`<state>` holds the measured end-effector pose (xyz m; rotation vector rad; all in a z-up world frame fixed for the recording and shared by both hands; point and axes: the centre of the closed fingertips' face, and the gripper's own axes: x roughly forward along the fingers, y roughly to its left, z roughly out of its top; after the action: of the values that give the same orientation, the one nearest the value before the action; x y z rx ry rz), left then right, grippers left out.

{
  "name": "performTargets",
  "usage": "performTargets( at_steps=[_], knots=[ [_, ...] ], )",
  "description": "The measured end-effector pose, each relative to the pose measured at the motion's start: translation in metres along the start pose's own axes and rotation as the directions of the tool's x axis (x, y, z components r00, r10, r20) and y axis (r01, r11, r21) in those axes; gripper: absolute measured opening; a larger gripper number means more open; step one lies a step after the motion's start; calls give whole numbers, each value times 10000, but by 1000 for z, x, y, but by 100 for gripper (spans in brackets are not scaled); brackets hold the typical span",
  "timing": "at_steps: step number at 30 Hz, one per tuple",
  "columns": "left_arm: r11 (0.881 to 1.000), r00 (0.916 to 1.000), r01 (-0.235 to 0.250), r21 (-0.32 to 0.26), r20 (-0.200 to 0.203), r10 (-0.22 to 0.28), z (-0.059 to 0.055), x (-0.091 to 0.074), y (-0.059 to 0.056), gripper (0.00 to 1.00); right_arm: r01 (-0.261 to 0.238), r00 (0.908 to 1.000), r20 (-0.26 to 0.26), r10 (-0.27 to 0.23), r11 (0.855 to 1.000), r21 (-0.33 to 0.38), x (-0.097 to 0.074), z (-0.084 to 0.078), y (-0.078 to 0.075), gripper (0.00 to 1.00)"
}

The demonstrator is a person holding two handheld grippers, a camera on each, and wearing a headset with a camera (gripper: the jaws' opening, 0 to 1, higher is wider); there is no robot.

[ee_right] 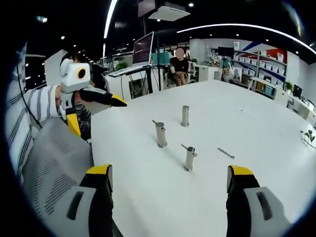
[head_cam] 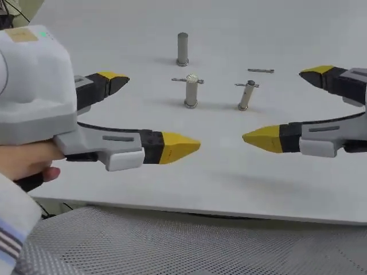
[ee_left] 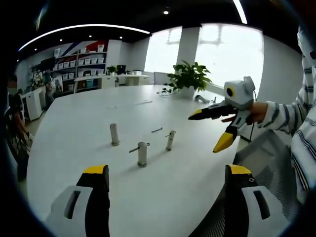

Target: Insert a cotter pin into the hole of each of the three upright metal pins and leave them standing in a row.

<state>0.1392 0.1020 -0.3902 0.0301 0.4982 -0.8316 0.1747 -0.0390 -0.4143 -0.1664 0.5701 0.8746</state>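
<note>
Nearest the camera is the grey mesh back of a chair [head_cam: 172, 240], and just above it comes the edge of the white worktop [head_cam: 114, 195]. Over the worktop the person holds both tools with nothing in them. The left gripper [head_cam: 149, 110] has its jaws spread wide, and the right gripper [head_cam: 284, 105] is wide too. Both are well apart from the work.

Beyond them stand the 3 metal pins. The middle pin [head_cam: 191, 91] carries a cotter pin through its top. The right pin [head_cam: 246, 96] carries 1 as well, but in the head view it seems to lean a little. The back pin [head_cam: 182, 49] has no cotter pin in it. The loose cotter pin [head_cam: 261, 70] lies flat on the worktop, near the right pin and behind it.

So 2 of 3 look done, and the back pin remains.

Several things could go wrong from here. The loose cotter pin is thin and lies flat, so the jaws may slide over it or flick it away. A reach for it passes close to the leaning right pin, and a small touch could tip that pin over. If the other gripper does not steady the back pin, the push of insertion may topple it. Also the back pin stands off the line of the other 2, so the row probably needs correcting.
</note>
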Motion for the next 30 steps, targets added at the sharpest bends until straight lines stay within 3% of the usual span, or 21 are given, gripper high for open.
performTargets(
  at_steps=[3,10,17,21,26,30],
  knots=[
    [10000,9998,-20,40,-216,21,-4,-2,0,96,319,9995,-44,-318,9991,288,-7,-5,0,97],
    [9999,9997,-77,-133,-242,74,-4,-7,3,96,1014,9947,14,-1026,9854,1370,-19,-13,-2,98],
    [9994,9993,-204,-266,-312,195,-5,-8,9,95,1842,9814,105,-1918,9549,2331,-27,-17,-8,97],
    [9988,9991,-261,-408,-334,248,-8,-9,11,94,1856,9776,419,-2061,9392,2890,-29,-13,-9,96],
    [9990,9973,-285,-336,-689,262,-14,-8,12,94,2097,9755,87,-2197,9418,2628,-31,-17,-9,96],
    [9980,9967,-393,-495,-727,357,-16,-7,15,94,2019,9781,-61,-2081,9406,2729,-28,-20,-6,95]
  ],
)
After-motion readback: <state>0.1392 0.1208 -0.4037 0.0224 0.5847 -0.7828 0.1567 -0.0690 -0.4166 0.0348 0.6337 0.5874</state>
